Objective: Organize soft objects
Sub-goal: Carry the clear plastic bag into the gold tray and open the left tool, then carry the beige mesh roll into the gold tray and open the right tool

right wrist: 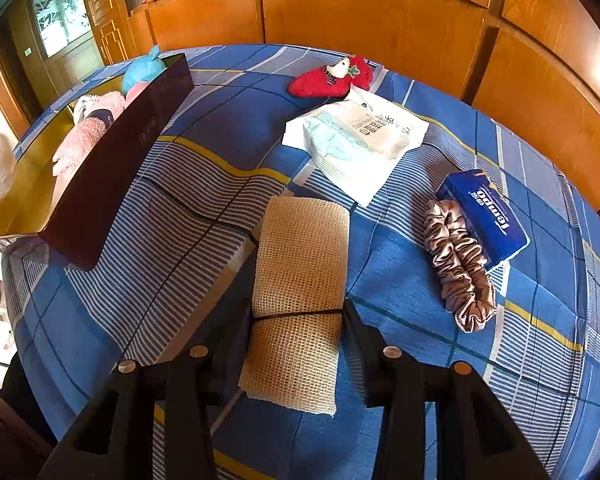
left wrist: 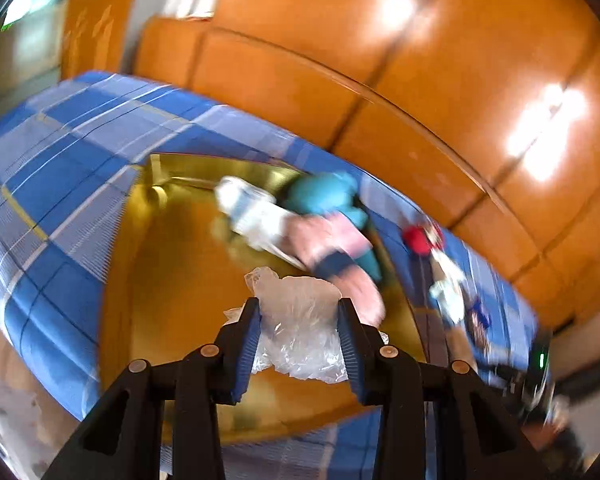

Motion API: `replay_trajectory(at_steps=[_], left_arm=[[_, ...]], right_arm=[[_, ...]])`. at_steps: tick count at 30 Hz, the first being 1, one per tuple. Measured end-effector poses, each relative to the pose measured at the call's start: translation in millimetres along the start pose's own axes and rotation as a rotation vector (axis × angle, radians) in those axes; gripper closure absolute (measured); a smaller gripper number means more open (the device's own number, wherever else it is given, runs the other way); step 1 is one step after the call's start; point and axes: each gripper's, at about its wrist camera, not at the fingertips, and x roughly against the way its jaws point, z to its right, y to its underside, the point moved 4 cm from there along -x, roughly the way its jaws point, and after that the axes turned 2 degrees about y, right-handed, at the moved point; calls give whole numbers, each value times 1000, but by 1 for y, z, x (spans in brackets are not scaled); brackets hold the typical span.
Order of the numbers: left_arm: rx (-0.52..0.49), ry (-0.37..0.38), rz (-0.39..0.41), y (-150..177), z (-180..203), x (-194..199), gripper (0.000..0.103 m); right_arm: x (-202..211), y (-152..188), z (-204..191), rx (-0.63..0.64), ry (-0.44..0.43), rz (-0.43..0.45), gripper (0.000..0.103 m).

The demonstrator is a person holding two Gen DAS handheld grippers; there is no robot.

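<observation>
My left gripper (left wrist: 299, 312) is shut on a crumpled clear plastic bag (left wrist: 300, 332) and holds it over a gold-lined box (left wrist: 172, 280). The box holds a blue plush (left wrist: 324, 194), a pink fuzzy item (left wrist: 332, 248) and a white piece (left wrist: 252, 208). My right gripper (right wrist: 296, 312) has its jaws around a folded beige mesh cloth (right wrist: 300, 272) on the blue plaid bedcover (right wrist: 220, 132); the cloth fills the gap. The box shows at the left of the right wrist view (right wrist: 112, 164).
On the cover lie a red strawberry plush (right wrist: 328, 78), a white plastic package (right wrist: 360, 140), a blue Tempo tissue pack (right wrist: 482, 214) and a beige satin scrunchie (right wrist: 456, 268). Orange wooden panels (right wrist: 380, 12) stand behind the bed.
</observation>
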Motion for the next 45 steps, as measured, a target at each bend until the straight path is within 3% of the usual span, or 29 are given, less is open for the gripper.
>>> replay_trajectory(at_steps=[3,12,14,16,20,28,35,45], left_arm=[[-10,-71,-1,-23,-20,-12,65],[-48,-189,-53,-69,-48,-71,62],[-52,-227,-71,-76,-54,-84,53],[-50,-259,-90,-80,-60,-93,30],[-37,-289,-35,-81,-62,-81,26],[-90,-290,91,-44,-22,-28,25],[-137,-251,95,16,16,-3,25],[-214,-245,88,52,36,13,25]], right_arm=[[-1,-1,-2,10,6,1,60],[-1,-2,-1,20,8,2,60],[-1,-2,-1,22,8,3,60],[-1,-2,-1,21,6,3,60],[-1,-2,-1,21,7,4,60],[-2,-3,-2,32,18,8,60],[-3,-3,-3,38,27,11,60],[-1,-4,-4,-2,41,-3,61]])
